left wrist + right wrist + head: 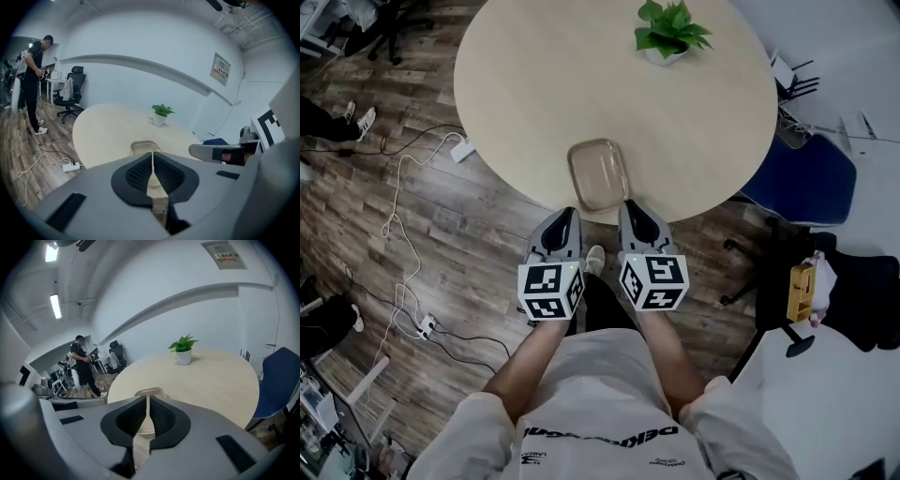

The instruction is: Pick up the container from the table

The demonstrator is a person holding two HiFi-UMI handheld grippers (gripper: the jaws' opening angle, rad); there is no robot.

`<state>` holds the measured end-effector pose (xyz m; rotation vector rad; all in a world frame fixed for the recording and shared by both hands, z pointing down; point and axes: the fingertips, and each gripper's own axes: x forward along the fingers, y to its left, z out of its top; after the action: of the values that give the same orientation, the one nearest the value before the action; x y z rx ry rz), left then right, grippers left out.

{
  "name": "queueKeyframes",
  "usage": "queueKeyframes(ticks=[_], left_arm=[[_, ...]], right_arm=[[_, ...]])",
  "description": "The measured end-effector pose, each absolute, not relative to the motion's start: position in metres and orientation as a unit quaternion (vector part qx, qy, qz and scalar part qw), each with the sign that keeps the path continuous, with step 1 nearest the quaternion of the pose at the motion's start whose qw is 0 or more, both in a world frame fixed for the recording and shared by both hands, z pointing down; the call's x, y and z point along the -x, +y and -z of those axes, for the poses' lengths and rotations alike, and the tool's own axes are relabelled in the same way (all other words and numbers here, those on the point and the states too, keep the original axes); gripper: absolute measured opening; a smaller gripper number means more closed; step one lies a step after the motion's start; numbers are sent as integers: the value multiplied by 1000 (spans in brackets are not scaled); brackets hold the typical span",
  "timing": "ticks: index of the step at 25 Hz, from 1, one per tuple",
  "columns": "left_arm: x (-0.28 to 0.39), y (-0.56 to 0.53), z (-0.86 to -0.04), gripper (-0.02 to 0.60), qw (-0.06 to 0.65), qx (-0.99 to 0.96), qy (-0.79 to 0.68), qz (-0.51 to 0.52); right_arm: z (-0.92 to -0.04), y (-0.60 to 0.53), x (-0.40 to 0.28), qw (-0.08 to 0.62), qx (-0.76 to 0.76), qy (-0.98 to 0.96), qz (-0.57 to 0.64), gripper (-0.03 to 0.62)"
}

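Note:
A shallow clear rectangular container [598, 174] lies on the round beige table [534, 84], near the edge closest to me. My left gripper [565, 215] and right gripper [630, 206] hang side by side just short of that edge, both pointing at the container and apart from it. In the left gripper view the container [142, 146] shows just beyond the left gripper [153, 154], whose jaws meet with nothing between them. The right gripper [147, 400] is likewise shut and empty, with the container [150, 392] right ahead of it.
A small potted plant [669, 34] stands at the table's far side. A blue chair [811, 178] and a black chair with a yellow object [802, 291] stand to the right. A power strip [461, 148] and cables lie on the wood floor at left. A person [33, 79] stands far off.

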<state>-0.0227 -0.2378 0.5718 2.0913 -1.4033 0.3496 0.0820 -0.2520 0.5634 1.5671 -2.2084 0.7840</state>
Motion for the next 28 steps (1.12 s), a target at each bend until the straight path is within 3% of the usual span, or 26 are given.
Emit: queueKeyframes(ticks=[13,28], left_arm=[[19,-261,-619,93,343,-752,-545,-141],[23,-287,-667,109,386,-716,-563,-148]], right_arm=[[-609,-284,-91,182,-529,-770,-306,138],[-662,-315,-97,211,-535,-750,-327,137]])
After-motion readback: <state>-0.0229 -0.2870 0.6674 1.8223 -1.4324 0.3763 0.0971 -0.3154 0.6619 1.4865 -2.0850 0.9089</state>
